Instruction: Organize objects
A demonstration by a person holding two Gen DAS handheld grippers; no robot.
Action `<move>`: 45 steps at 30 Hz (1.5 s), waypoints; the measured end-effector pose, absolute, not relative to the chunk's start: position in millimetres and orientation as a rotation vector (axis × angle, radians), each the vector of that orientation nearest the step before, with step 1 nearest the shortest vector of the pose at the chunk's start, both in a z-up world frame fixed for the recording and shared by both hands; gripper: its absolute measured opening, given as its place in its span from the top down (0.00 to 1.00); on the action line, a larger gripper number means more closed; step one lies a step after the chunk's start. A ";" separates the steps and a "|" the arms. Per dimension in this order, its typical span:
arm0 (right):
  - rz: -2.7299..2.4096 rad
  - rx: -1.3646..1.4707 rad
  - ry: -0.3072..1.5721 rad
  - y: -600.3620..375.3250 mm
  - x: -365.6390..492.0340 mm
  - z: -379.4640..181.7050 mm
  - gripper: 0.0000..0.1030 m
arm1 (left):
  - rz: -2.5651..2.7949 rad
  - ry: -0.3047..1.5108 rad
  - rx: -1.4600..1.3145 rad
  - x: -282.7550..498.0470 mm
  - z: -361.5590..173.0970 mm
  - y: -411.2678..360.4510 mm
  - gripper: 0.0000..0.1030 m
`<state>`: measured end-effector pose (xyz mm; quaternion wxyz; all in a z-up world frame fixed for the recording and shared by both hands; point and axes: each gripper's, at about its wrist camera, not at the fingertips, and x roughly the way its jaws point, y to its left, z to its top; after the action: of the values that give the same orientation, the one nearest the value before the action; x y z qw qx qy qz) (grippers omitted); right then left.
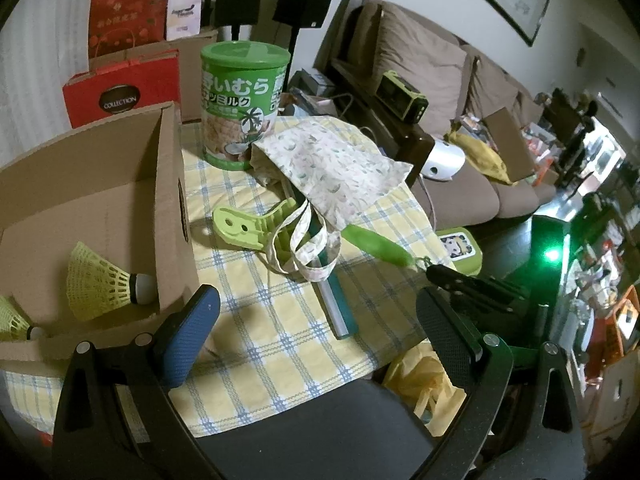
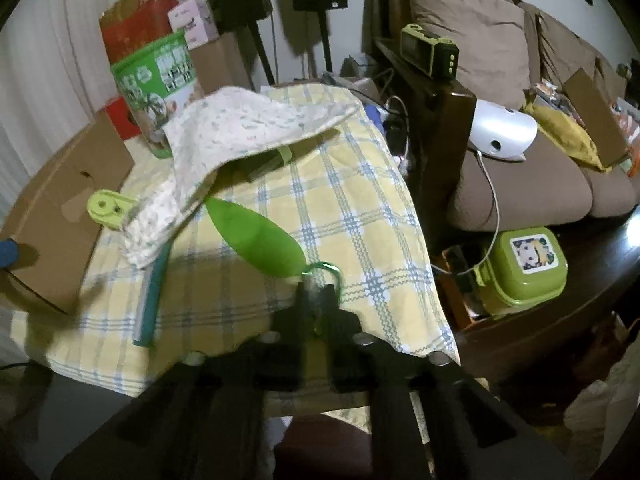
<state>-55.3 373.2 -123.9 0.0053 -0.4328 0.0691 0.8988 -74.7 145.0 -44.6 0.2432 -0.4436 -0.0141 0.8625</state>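
A green leaf-shaped pouch (image 2: 256, 236) lies on the yellow checked cloth (image 2: 360, 208), partly under a patterned fabric bag (image 2: 248, 124). My right gripper (image 2: 316, 294) is shut on the pouch's green carabiner (image 2: 325, 271) at its near end. The left wrist view shows the same pouch (image 1: 376, 246) with the right gripper (image 1: 468, 284) at its tip. My left gripper (image 1: 318, 304) stands open above the cloth, nothing between its fingers. A teal and silver tube (image 1: 336, 304) lies under the bag's straps, next to a green plastic clip (image 1: 244, 228).
An open cardboard box (image 1: 168, 184) at the left holds two yellow shuttlecocks (image 1: 100, 284). A tall green can (image 1: 240, 104) stands behind the bag. A brown sofa (image 1: 440, 68) and a green lunch box (image 2: 524, 268) are to the right, beyond the table edge.
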 end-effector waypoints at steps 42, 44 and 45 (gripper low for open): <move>2.789 -1.374 0.219 378.4 -62.8 -132.7 0.82 | 2.296 -0.118 -1.222 -88.8 -38.5 154.9 0.05; 2.798 -1.372 0.251 381.4 -60.2 -129.3 0.82 | 2.297 -0.118 -1.222 -90.3 -37.4 155.3 0.05; 2.803 -1.359 0.250 381.9 -58.3 -126.1 0.82 | 2.296 -0.119 -1.223 -90.1 -37.5 155.3 0.05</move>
<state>-58.3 381.9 -126.1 0.0085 -0.4349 0.0802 0.8969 -90.1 155.3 -37.5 0.2655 -0.4527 -0.0440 0.8501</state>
